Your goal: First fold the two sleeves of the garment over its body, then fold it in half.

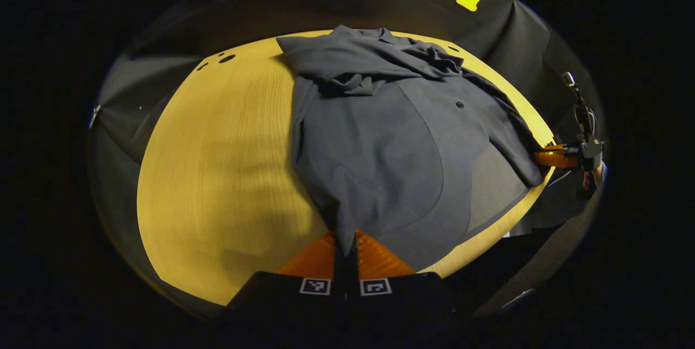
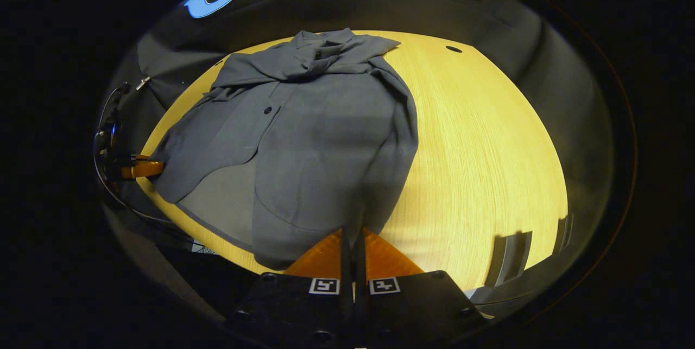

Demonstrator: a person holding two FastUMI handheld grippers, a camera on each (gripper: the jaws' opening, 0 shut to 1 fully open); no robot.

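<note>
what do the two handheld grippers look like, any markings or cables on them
Each gripper, left and right, has a black body bearing two small square black-and-white tags, one behind each finger, with wedge-shaped ribbed fingers. Seen from afar, the right gripper is a black block topped by a slim upright post; the left one trails looping black cables.

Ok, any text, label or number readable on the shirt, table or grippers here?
Shirt: none visible.
Table: none.
Markers on the left gripper and the right gripper: square coded patterns, no words or numbers.
</note>
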